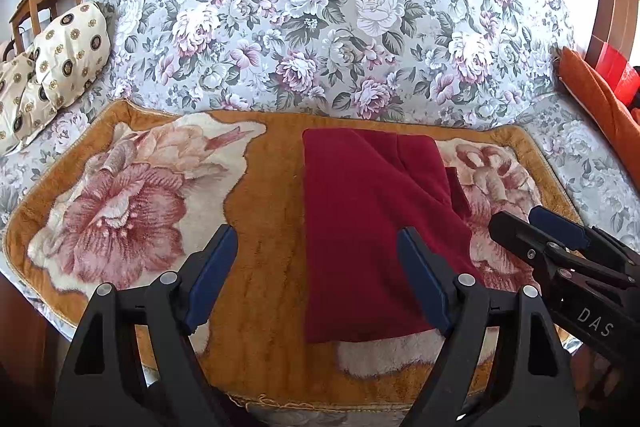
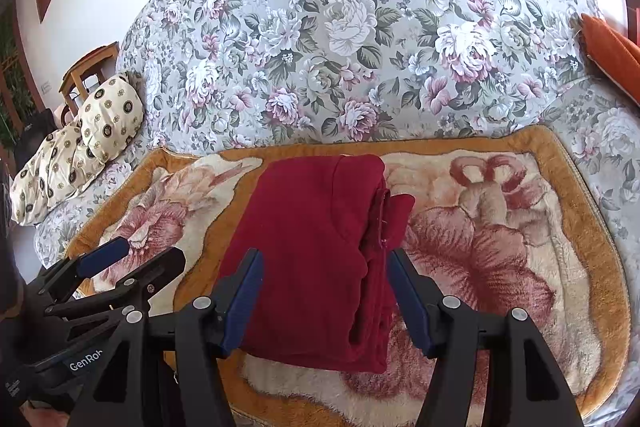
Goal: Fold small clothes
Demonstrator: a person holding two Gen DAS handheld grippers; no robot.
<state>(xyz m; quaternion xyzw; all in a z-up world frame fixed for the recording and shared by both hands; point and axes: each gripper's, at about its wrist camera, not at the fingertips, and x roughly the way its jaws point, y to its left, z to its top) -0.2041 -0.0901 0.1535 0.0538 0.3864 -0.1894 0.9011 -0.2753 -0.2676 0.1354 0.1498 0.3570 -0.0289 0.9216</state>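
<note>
A dark red garment (image 1: 372,223) lies folded into a long rectangle on an orange floral blanket (image 1: 264,211) spread over the sofa seat. It also shows in the right wrist view (image 2: 312,259), with folded layers along its right side. My left gripper (image 1: 316,239) is open and empty, above the garment's near left edge. My right gripper (image 2: 324,267) is open and empty, hovering over the garment's near end. The right gripper also shows at the right of the left wrist view (image 1: 540,227), and the left gripper at the left of the right wrist view (image 2: 132,255).
The sofa back (image 1: 320,11) has a grey floral cover. A cream patterned cushion (image 1: 68,55) lies at the left, an orange cushion (image 1: 600,95) at the right. A wooden chair (image 1: 44,3) stands beyond the left end.
</note>
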